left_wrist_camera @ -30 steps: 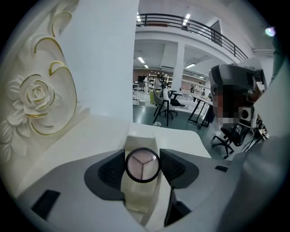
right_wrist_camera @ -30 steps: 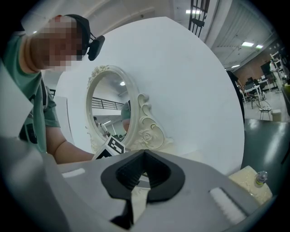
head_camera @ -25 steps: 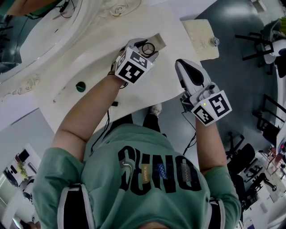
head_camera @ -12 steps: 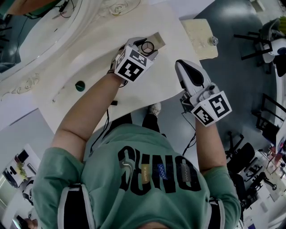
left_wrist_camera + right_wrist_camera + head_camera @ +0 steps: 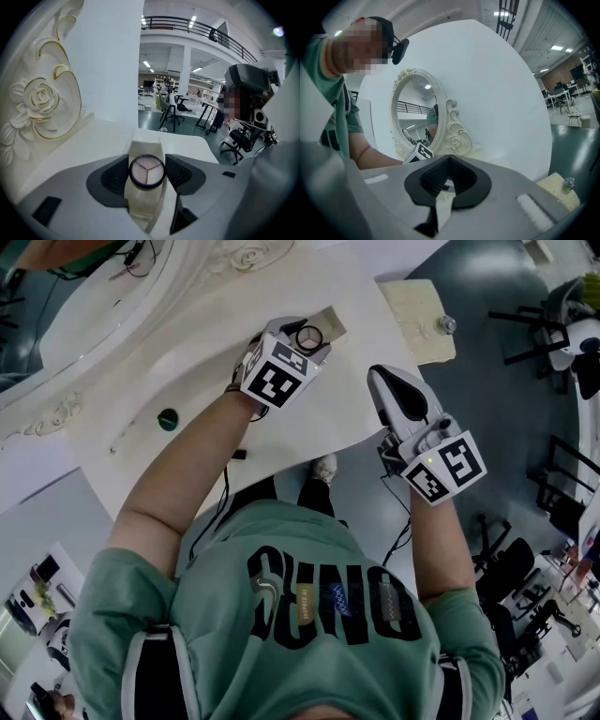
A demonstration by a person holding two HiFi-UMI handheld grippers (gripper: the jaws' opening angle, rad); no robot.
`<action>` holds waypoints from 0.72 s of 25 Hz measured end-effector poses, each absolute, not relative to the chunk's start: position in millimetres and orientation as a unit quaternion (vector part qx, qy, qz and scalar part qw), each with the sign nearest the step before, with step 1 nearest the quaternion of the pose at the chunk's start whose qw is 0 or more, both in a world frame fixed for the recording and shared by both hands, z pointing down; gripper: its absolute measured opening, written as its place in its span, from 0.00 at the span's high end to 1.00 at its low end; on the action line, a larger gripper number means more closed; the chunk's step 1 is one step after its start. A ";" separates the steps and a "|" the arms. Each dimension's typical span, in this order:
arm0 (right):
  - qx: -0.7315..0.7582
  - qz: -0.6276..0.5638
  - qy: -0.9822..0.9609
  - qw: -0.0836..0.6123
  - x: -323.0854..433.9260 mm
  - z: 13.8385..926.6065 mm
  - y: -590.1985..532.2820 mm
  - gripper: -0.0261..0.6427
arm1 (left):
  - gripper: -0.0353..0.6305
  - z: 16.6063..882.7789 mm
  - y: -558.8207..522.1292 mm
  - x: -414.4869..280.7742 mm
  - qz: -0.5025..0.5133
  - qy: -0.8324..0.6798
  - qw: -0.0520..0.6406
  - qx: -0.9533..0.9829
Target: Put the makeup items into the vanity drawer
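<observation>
A round compact (image 5: 147, 171) with a three-part pale pink pan sits between the pads of my left gripper (image 5: 302, 345), which is shut on it. The compact (image 5: 310, 338) hangs over the open vanity drawer (image 5: 332, 324), a cream recess (image 5: 143, 208) in the white vanity top (image 5: 206, 352). My right gripper (image 5: 386, 381) hovers off the table's front edge to the right, jaws shut with nothing between them; in the right gripper view the right gripper (image 5: 449, 160) points toward the oval mirror (image 5: 415, 112).
A small dark green round item (image 5: 168, 420) and a thin stick (image 5: 120, 441) lie on the vanity top at the left. A cream stool (image 5: 419, 320) with a small bottle (image 5: 447, 325) stands to the right. Office chairs (image 5: 553, 324) stand beyond it.
</observation>
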State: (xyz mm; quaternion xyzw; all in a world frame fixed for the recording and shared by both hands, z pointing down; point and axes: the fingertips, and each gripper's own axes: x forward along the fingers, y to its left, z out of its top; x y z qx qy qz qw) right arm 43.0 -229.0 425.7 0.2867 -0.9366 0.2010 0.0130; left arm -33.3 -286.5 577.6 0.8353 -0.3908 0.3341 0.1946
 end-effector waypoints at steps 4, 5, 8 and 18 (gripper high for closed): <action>0.287 0.199 -0.937 0.011 43.8 423.0 -226.9 0.95 | 0.58 578.1 -284.1 -32.8 0.332 -0.387 0.199 0.837; 0.288 0.198 -0.937 0.011 44.0 422.5 -226.6 0.95 | 0.58 578.1 -283.7 -32.8 0.332 -0.387 0.199 0.837; 0.288 0.197 -0.937 0.011 44.0 421.2 -225.8 0.95 | 0.57 577.0 -283.4 -34.1 0.333 -0.389 0.198 0.836; 0.290 0.190 -0.938 0.010 43.8 412.3 -220.9 0.95 | 0.57 567.3 -279.5 -38.1 0.328 -0.395 0.196 0.835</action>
